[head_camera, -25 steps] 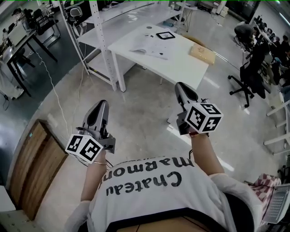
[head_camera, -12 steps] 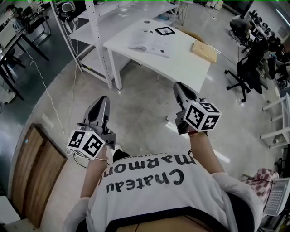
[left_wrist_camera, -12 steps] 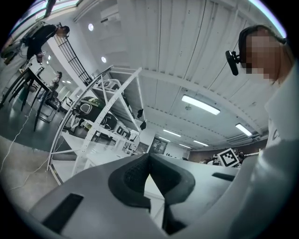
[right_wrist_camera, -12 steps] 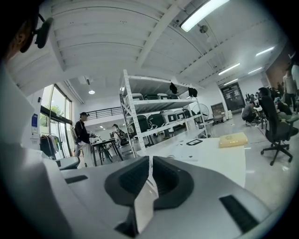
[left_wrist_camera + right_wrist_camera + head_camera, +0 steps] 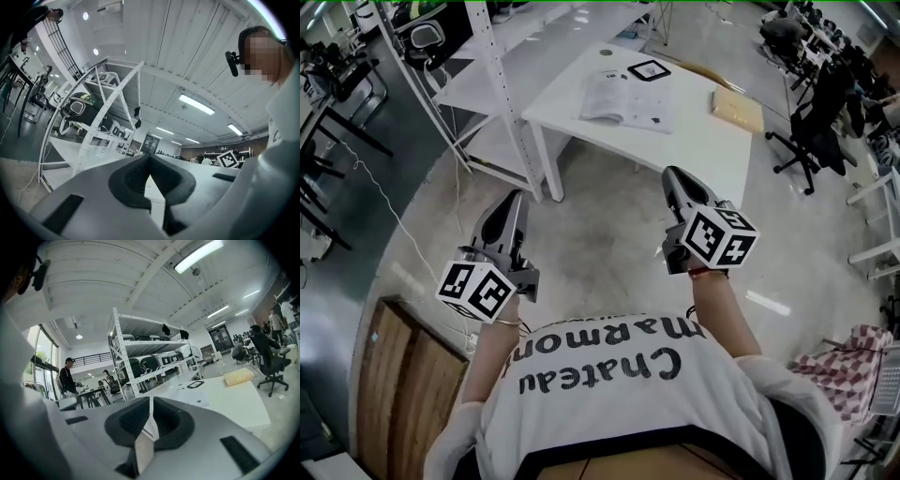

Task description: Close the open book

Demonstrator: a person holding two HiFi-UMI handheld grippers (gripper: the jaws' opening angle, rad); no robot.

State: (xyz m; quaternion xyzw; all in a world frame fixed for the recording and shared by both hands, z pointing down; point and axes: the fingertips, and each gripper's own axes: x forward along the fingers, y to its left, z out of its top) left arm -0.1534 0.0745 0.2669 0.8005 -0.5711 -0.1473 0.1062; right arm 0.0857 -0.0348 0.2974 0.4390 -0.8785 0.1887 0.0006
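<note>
The open book (image 5: 628, 98) lies flat on the white table (image 5: 694, 150), pages up; in the right gripper view the book (image 5: 189, 397) shows beyond the jaws. My left gripper (image 5: 514, 202) is held over the floor, short of the table's near left corner, its jaws together with nothing between them (image 5: 150, 157). Just before the table's near edge, my right gripper (image 5: 675, 178) is shut and empty too (image 5: 151, 399). Both are well apart from the book.
A black-and-white marker tile (image 5: 644, 69) lies behind the book and a flat yellowish box (image 5: 737, 106) at the table's right end. A white shelf rack (image 5: 502, 112) stands left of the table. Office chairs (image 5: 811, 122) are at the right, a wooden panel (image 5: 398, 394) on the floor at the left.
The table and book have come nearer and larger in the head view as both grippers were carried forward towards them. Both stay shut.
</note>
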